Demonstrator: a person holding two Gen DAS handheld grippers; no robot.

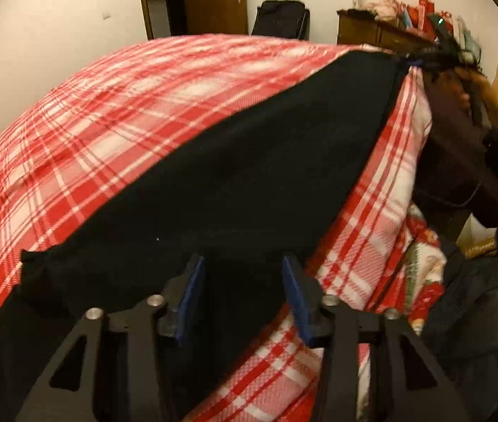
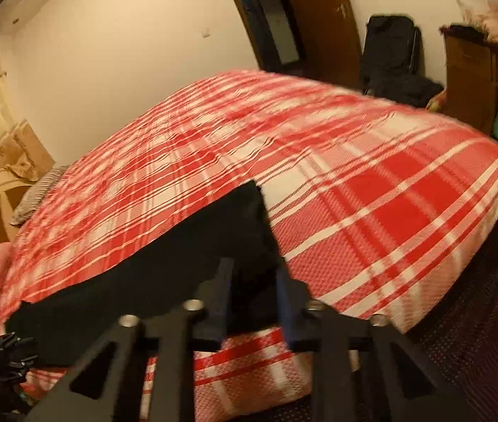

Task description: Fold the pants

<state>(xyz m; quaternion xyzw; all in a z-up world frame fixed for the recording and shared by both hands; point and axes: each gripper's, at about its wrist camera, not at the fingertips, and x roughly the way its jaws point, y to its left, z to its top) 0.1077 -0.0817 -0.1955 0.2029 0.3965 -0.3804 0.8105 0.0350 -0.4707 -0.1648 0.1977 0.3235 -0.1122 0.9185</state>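
Pants (image 1: 213, 161) stretch black across our plaid bedspread (image 1: 101, 112); only the left view shows their whole length. Both our left gripper (image 1: 243, 281) and right gripper (image 2: 254, 285) stand half open around cloth, unclamped.

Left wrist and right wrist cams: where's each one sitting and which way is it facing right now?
Left wrist: on the left gripper, facing along the black pants toward the right gripper; own blue-padded fingers show, parted.
Right wrist: on the right gripper, facing across the bed; own fingers show.
Both share pants, plaid blanket, door.
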